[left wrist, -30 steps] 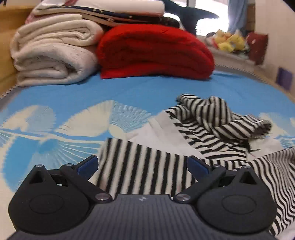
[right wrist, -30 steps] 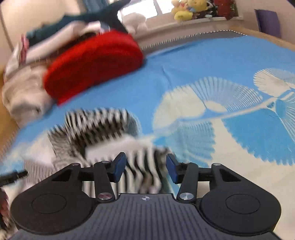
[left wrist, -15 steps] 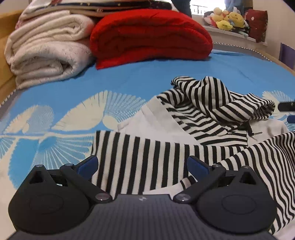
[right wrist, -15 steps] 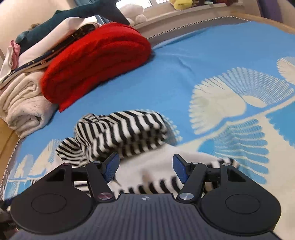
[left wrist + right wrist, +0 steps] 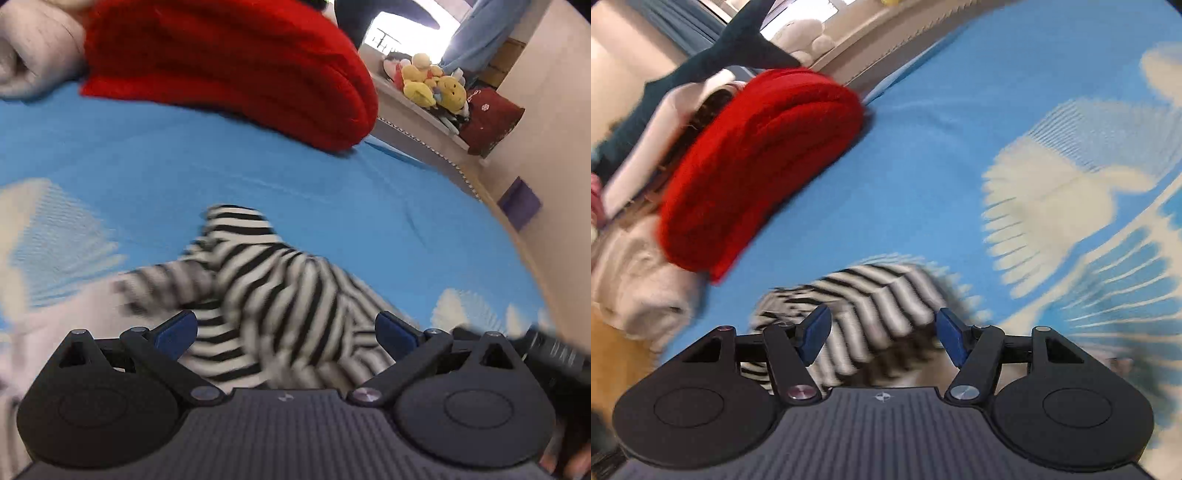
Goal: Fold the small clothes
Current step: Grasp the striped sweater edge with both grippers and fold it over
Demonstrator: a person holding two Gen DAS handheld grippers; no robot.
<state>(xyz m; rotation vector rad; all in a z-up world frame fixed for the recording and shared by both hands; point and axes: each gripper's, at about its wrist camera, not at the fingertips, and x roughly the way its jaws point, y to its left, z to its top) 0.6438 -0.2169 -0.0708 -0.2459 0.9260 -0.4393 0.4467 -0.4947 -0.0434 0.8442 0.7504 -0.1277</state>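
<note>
A: What changed in the last second?

B: Both views have swung and blurred; the crumpled black-and-white striped knit garment sits nearer, bunched rather than spread, so I judge the fold barely begun

A: And the claws?

B: The left gripper is spread wide, holding nothing, the garment's heap just ahead between its fingers. The right gripper is likewise parted and empty over the same heap, mid-bed on the blue-and-cream patterned bedspread, well short of the folded red knitted blanket at the far edge
</note>
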